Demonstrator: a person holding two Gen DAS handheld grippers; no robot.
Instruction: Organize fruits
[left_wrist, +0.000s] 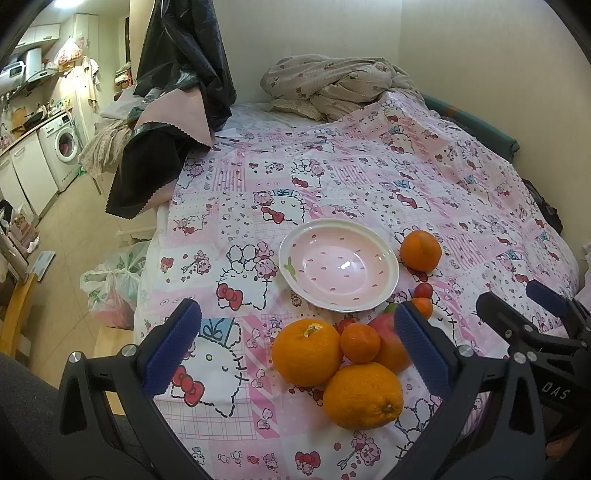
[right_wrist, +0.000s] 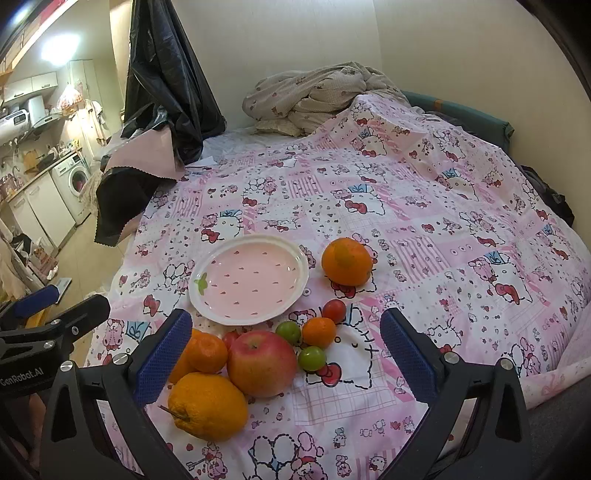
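Nearest, the left claw (left_wrist: 301, 352) and right claw (right_wrist: 286, 360) are hovering wide open and holding nothing, their ridged blue pads framing the fruit, probably to pick a first piece. Just beyond, dimpled oranges (right_wrist: 208, 406), a smooth red apple (right_wrist: 262, 363), a mandarin (right_wrist: 207, 352) and small round green fruits (right_wrist: 311, 358) are clustering on the bed's soft cartoon-print sheet (right_wrist: 424, 206). Farther on, a glossy pink plate (right_wrist: 249, 280) is sitting empty, one orange (right_wrist: 346, 262) beside it.
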